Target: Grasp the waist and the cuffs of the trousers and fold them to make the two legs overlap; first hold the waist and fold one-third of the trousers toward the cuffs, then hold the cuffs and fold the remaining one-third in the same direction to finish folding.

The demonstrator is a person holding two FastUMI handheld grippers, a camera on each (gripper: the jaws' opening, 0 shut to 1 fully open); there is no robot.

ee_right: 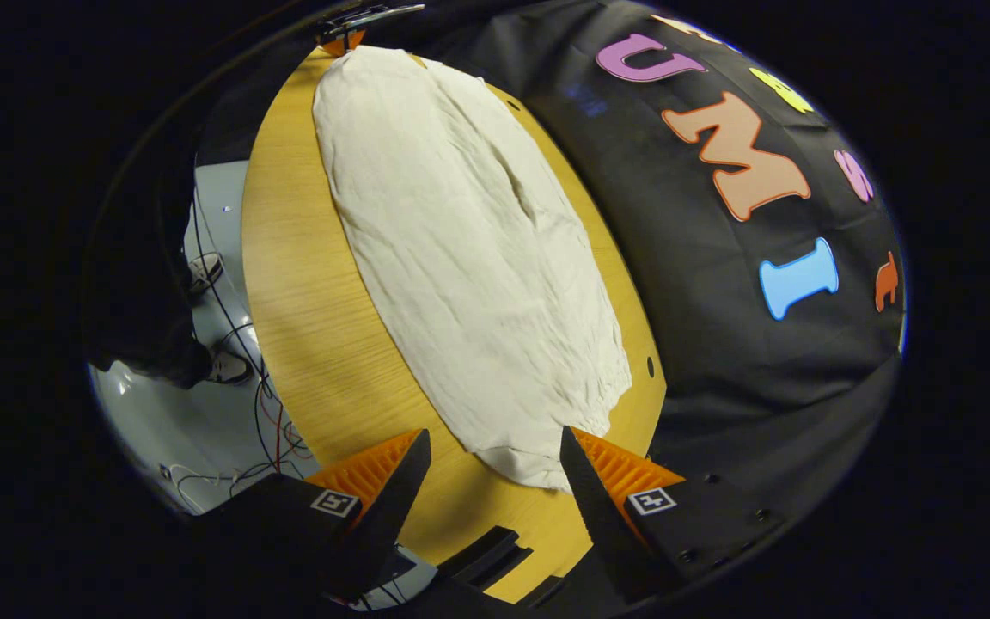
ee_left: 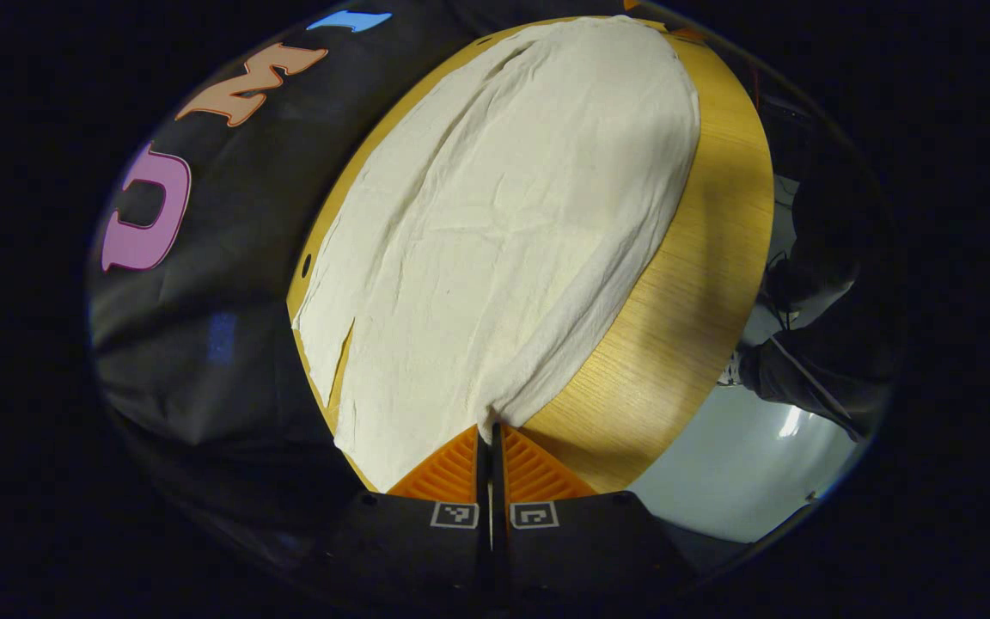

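Cream trousers [ee_left: 495, 232] lie flat along a wooden table [ee_left: 684, 292], wrinkled, with a short slit between two layers at their near left edge. My left gripper [ee_left: 491, 427] is shut on the near corner of the fabric, which runs in between its closed fingertips. In the right gripper view the same trousers [ee_right: 469, 258] stretch away from me. My right gripper [ee_right: 492, 434] is open just above the table, one finger on each side of the rounded near end of the cloth. The left gripper [ee_right: 349, 34] shows small at the far end of the trousers.
The table's front edge [ee_right: 246, 258] drops to a grey floor with cables [ee_right: 267, 413]. A person's dark legs and shoes [ee_right: 203, 361] stand beside it. The black booth wall [ee_right: 718, 344] runs close along the table's other long side.
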